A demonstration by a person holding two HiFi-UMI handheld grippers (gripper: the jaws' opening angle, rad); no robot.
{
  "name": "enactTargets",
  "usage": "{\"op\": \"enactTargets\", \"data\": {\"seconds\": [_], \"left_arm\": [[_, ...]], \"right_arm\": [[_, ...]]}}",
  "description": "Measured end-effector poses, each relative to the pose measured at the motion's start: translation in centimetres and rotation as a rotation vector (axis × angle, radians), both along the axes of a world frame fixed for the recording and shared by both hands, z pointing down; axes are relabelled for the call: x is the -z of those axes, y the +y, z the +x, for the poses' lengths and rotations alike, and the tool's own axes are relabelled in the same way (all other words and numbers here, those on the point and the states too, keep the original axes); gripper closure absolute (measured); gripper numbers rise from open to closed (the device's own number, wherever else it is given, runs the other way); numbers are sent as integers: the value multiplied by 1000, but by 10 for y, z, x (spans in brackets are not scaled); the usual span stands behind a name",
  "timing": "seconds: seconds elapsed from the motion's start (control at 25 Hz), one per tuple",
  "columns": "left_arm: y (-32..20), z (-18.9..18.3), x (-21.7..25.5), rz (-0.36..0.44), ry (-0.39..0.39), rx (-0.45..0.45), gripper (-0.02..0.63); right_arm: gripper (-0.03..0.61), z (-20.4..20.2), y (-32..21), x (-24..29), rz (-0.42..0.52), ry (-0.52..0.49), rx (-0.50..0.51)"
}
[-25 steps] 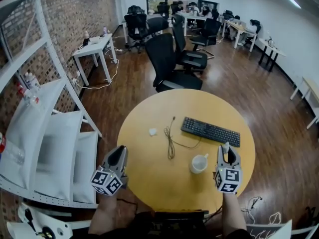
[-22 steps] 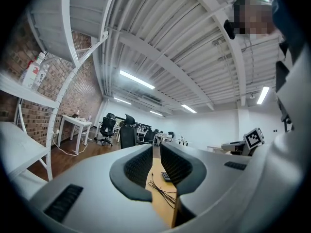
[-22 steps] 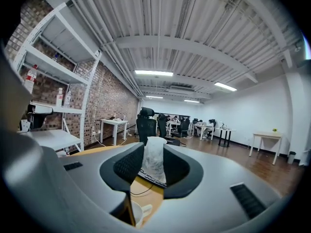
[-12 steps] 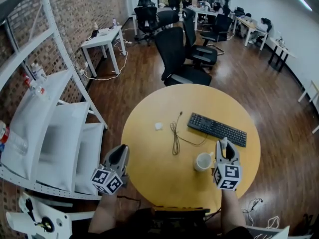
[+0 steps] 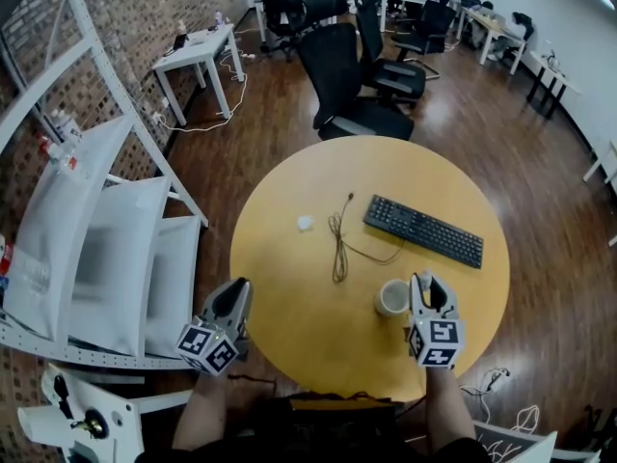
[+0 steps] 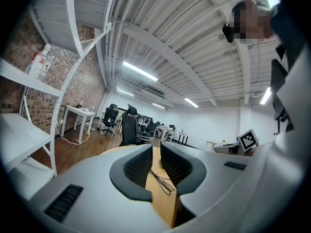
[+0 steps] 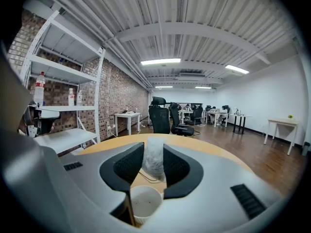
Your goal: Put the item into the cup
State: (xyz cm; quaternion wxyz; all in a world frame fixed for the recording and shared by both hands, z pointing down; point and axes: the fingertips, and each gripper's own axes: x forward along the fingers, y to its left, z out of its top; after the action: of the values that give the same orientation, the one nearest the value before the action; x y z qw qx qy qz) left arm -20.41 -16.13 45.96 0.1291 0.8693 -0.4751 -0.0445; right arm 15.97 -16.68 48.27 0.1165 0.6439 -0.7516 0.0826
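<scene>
A white cup point(image 5: 391, 298) stands upright on the round yellow table point(image 5: 289, 297) near its front right. My right gripper point(image 5: 426, 287) is just right of the cup and shut on a small translucent white packet point(image 7: 154, 161). In the right gripper view the packet hangs between the pads, with the cup's open mouth point(image 7: 144, 203) right below and a little nearer. My left gripper point(image 5: 231, 302) hovers at the table's front left edge. Its jaws stand a narrow gap apart with nothing between them, and the table shows through the left gripper's point(image 6: 156, 155) gap.
A black keyboard point(image 5: 424, 231) lies behind the cup. A thin dark cable point(image 5: 339, 244) runs down the table's middle, with a small white scrap point(image 5: 306, 223) to its left. White shelving point(image 5: 96, 239) stands at the left, and black office chairs point(image 5: 352, 75) stand behind the table.
My right gripper has moved left with the packet, closer to the cup. The head view has shifted a little. The left gripper has stayed where it was.
</scene>
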Motion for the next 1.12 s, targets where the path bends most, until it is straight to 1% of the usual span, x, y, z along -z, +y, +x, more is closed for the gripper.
{"op": "enactTargets", "data": {"seconds": [0.12,0.36,0.52,0.72,0.8,1.0,1.12], "left_arm": [[1,6,-10,-22,0,-9,569],[7,10,-26,-73,-15,1,569],[11,15,-40,-108,-19,11,569],[16,29,-46,-113,-52,2,569],[19,32,-49,-125,-53,6,569],[24,30,-56,-152,-62,29,569],[27,26,-57,-151,-65,52,569]], "right_arm": [[466,-4,4,-15,-49,-10,10],[466,-4,11,-44,-132,-20,23],[466,-12,16,-65,-178,-36,63],[466,-18,15,-87,-245,-24,111],[466,-20,13,-95,-269,-20,124],[466,-24,8,-112,-315,-21,148],[466,-25,7,-119,-336,-7,157]]}}
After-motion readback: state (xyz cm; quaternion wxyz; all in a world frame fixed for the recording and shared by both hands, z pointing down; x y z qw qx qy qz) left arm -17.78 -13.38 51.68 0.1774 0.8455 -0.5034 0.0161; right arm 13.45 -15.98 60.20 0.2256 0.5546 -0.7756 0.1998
